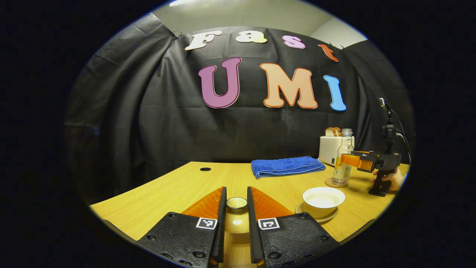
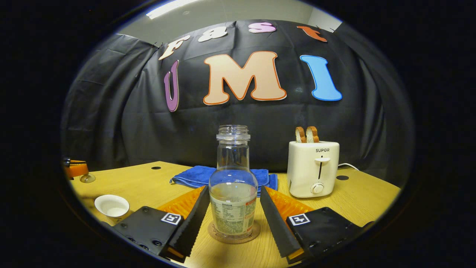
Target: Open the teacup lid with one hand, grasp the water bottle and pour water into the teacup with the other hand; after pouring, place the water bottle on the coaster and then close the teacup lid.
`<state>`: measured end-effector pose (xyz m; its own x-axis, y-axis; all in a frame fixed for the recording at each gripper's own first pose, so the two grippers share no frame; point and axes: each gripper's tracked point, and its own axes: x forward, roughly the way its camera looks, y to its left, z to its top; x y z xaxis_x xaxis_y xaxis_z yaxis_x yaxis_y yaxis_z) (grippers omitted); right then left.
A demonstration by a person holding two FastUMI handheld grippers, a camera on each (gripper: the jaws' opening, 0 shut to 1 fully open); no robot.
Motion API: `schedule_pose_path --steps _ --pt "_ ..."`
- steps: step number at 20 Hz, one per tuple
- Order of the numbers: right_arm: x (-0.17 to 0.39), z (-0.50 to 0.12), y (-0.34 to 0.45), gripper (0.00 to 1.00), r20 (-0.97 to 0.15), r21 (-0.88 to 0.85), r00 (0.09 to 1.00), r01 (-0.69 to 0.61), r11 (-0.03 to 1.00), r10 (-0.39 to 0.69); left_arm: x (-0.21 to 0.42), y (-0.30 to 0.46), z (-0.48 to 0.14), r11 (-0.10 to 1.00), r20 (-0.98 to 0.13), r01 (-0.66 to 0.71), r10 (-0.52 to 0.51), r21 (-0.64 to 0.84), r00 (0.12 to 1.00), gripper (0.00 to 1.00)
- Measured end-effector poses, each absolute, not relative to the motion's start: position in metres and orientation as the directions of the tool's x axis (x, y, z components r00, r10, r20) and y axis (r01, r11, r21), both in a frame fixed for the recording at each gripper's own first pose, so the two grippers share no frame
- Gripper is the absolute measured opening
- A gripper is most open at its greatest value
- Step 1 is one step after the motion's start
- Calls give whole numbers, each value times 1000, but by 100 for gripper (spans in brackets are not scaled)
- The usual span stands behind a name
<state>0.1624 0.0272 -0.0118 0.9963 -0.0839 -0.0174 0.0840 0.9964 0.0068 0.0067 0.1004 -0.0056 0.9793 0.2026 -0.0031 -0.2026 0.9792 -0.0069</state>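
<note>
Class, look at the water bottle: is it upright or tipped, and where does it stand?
Upright. The water bottle stands on the round coaster, neck straight up, uncapped, between the right tool's open fingers.

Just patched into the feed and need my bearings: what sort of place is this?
Likely a staged demo booth, not a real kitchen: a wooden table against a black cloth backdrop, set with a toaster, folded blue towel and teacup.

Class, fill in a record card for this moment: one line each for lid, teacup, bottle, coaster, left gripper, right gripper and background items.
lid: held between the left hand-held gripper's fingers, off the cup
teacup: open, on its saucer
bottle: upright on the coaster, uncapped, partly filled
coaster: under the bottle
right hand-held gripper: open, fingers either side of the bottle
background: blue towel, toaster holding bread
</note>
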Motion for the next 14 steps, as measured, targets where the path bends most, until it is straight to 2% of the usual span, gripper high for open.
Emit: schedule_pose_path --steps 3,4,6,7,12,13,14 --pt "149 -10 26 88 -15 5 996 86 996 -86 9 95 -5 982 -2 -189 189 -7 982 25" --pt "145 -10 26 93 -14 5 996 85 996 -85 8 94 -6 983 -2 -185 185 -7 983 25" --pt "135 -8 27 93 -13 6 997 79 997 -79 9 89 -7 984 -2 -176 176 -8 984 25" --pt "129 -8 28 88 -13 6 997 76 997 -76 10 84 -6 986 -1 -168 168 -9 986 25" --pt "100 -6 26 88 -11 6 998 65 998 -65 21 41 -6 996 1 -93 93 -7 996 25" --pt "93 -6 24 84 -7 5 997 71 997 -71 24 33 -5 997 3 -81 81 -6 997 25" --pt "88 -5 23 88 -7 5 997 75 997 -75 27 23 -5 998 4 -64 64 -7 998 25"
